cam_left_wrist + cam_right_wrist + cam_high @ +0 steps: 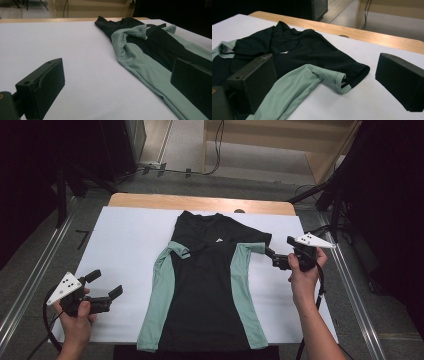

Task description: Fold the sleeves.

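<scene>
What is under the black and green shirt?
The shirt lies flat on a white sheet covering the wooden table. The shirt hides whatever may lie beneath it.

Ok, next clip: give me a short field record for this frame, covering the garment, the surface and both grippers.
garment: black shirt with green side panels, lying flat, collar toward the far edge
sleeves: both folded in over the body
surface: white sheet on a wooden table
left gripper: open, off to the shirt's left over the sheet, holding nothing
right gripper: open, at the folded sleeve on its side, not gripping it
</scene>
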A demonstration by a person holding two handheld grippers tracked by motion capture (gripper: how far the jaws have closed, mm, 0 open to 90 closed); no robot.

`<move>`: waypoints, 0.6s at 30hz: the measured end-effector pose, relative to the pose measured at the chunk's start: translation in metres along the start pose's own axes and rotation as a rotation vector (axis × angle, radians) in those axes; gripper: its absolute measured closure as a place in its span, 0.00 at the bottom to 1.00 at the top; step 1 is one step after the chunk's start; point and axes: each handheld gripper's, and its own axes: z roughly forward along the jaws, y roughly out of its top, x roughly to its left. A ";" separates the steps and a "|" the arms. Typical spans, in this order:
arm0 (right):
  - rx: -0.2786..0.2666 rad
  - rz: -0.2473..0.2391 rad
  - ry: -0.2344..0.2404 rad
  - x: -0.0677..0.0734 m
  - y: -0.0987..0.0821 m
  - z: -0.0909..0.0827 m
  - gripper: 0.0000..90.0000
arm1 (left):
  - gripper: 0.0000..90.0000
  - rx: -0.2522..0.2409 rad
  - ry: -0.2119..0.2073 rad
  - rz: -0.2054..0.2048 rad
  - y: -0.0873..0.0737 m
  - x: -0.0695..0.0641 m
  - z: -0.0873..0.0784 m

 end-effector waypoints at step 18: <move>0.102 0.096 -0.063 -0.024 0.005 0.046 0.08 | 0.00 0.000 -0.002 -0.002 0.000 0.000 0.000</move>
